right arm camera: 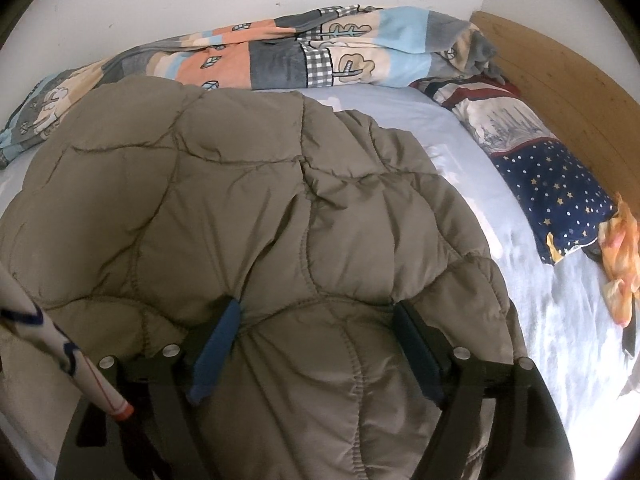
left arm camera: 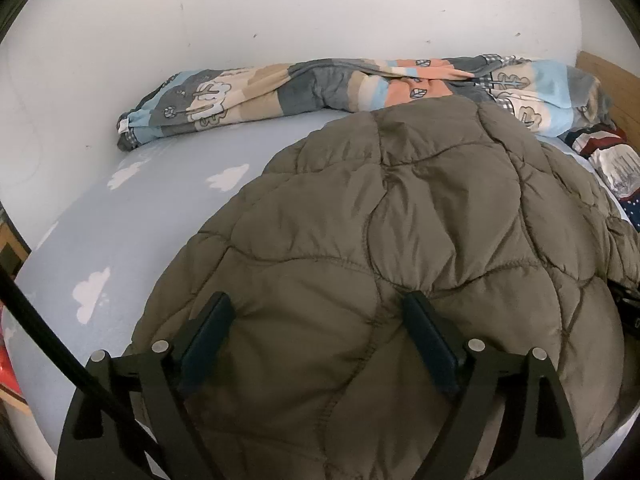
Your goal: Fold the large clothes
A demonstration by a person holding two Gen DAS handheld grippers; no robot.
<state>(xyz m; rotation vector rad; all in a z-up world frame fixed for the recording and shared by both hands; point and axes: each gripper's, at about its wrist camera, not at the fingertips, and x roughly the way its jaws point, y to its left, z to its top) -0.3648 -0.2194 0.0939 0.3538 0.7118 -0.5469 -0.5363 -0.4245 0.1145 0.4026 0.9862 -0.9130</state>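
A large olive-brown quilted jacket (left arm camera: 400, 208) lies spread on a light blue bed sheet (left arm camera: 120, 240). My left gripper (left arm camera: 318, 300) is open, its fingers pressed down on the jacket's near left part with padded fabric bulging between them. In the right wrist view the jacket (right arm camera: 240, 184) fills the near and left side. My right gripper (right arm camera: 316, 306) is open too, fingers wide apart and resting on the jacket's near right part.
A rolled patterned blanket (left arm camera: 320, 80) lies along the white wall at the back. A starry pillow (right arm camera: 552, 184) and an orange cloth (right arm camera: 620, 264) lie by the wooden headboard (right arm camera: 568, 92) on the right. A black cable (left arm camera: 52, 340) crosses the left wrist view.
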